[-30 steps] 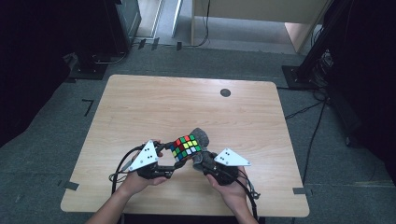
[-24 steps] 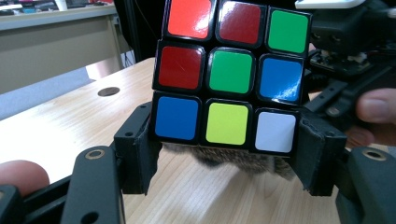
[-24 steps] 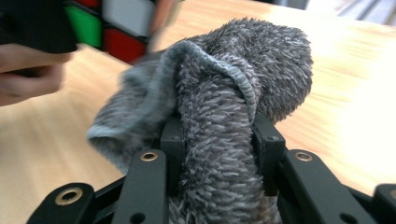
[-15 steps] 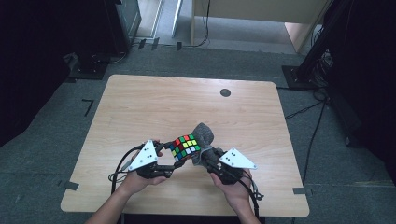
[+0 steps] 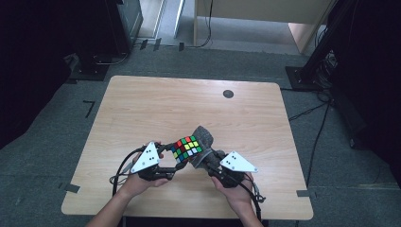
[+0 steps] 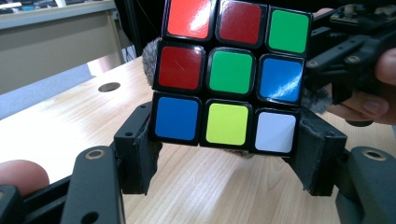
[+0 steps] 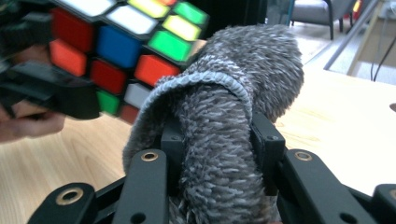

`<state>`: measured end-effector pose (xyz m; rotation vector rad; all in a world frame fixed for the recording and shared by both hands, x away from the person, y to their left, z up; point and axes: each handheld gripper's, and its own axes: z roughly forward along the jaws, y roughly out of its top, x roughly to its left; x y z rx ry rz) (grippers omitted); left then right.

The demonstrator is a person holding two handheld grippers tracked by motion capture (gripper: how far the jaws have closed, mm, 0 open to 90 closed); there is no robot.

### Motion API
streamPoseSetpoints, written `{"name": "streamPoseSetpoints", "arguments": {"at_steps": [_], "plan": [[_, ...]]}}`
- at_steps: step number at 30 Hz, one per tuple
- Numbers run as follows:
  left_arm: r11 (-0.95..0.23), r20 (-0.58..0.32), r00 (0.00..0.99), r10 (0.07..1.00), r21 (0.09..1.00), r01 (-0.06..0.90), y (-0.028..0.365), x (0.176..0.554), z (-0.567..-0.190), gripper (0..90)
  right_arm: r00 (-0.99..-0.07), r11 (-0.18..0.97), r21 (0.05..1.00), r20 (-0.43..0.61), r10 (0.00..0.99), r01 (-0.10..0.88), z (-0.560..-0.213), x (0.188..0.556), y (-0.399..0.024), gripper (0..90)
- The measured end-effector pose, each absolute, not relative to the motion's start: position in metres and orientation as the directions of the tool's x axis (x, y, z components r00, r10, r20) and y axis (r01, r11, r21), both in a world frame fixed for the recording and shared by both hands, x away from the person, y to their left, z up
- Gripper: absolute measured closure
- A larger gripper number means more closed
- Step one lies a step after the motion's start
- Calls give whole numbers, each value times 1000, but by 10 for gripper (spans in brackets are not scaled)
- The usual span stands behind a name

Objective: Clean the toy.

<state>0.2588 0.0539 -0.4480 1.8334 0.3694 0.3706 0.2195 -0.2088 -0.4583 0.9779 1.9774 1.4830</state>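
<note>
A scrambled colour cube [image 5: 187, 148] [image 6: 231, 74] is held just above the table's near middle, with my left gripper [image 5: 168, 156] [image 6: 224, 149] shut on its lower row, pads against both sides. My right gripper [image 5: 208, 163] [image 7: 215, 144] is shut on a folded grey fluffy cloth [image 5: 204, 142] [image 7: 219, 140]. The cloth rests against the right side of the cube [image 7: 121, 46]. Each gripper carries a white three-cornered plate on top. A hand holds each gripper from the near edge.
The wooden table [image 5: 142, 109] has a round dark hole [image 5: 228, 93] near its far edge. Cables trail off the near edge by both hands. Dark equipment stands and a cabinet ring the table on grey floor.
</note>
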Motion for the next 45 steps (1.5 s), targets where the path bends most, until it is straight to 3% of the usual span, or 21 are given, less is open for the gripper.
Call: {"name": "streamPoseSetpoints", "arguments": {"at_steps": [7, 14, 20, 28, 34, 40, 45], "plan": [[-263, 56, 897, 439, 962, 68, 56, 260, -446, 338, -686, 250, 929, 7, 728, 274, -472, 218, -193, 655], [-260, 48, 896, 441, 963, 76, 56, 260, -446, 338, -634, 126, 960, 63, 771, 250, -456, 221, -218, 655], [-260, 51, 894, 445, 963, 75, 57, 261, -446, 338, -698, 233, 943, -2, 716, 236, -466, 216, -198, 654], [-261, 48, 896, 441, 962, 76, 56, 260, -446, 338, -651, 132, 965, 49, 757, 227, -455, 218, -216, 657], [-260, 49, 896, 442, 963, 76, 57, 261, -446, 338, -701, 244, 945, -23, 713, 217, -465, 215, -198, 656], [-260, 47, 896, 442, 962, 78, 56, 261, -446, 338, -669, 153, 966, 26, 742, 207, -455, 217, -216, 659], [-258, 50, 894, 445, 963, 74, 58, 260, -445, 338, -706, 237, 952, -34, 708, 192, -462, 215, -202, 660]]}}
